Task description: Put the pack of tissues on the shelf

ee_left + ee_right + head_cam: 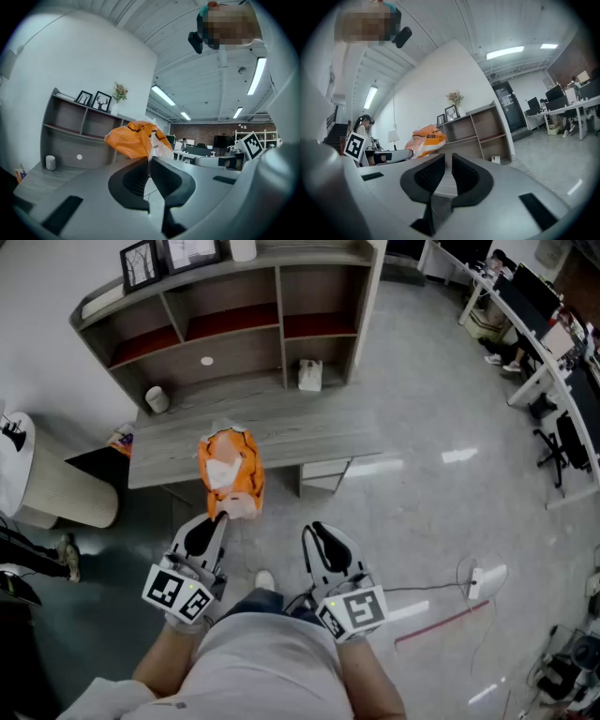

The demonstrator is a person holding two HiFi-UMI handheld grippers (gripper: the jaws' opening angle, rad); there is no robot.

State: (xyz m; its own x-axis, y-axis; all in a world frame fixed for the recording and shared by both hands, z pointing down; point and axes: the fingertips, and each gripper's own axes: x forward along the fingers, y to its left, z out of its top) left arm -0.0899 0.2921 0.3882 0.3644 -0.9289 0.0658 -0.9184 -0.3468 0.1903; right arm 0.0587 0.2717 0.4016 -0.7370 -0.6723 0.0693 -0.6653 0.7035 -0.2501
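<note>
The orange pack of tissues (230, 470) hangs in the air over the front edge of the grey desk (309, 432). My left gripper (222, 515) is shut on the pack's thin plastic edge from below. In the left gripper view the pack (133, 139) sticks up just past the closed jaws of the left gripper (150, 159). The grey shelf unit (234, 324) stands behind the desk, its cubbies mostly bare. My right gripper (314, 529) is held low beside the left one, shut with nothing in it. The right gripper view shows the pack (425, 138) to the left of the shelf (483, 129).
A white cup (157, 399) and a small white packet (310, 375) stand at the back of the desk. Picture frames (141, 263) sit on top of the shelf. A round white seat (56, 488) is at left. Office desks (544, 334) stand far right, a power strip (476, 582) on the floor.
</note>
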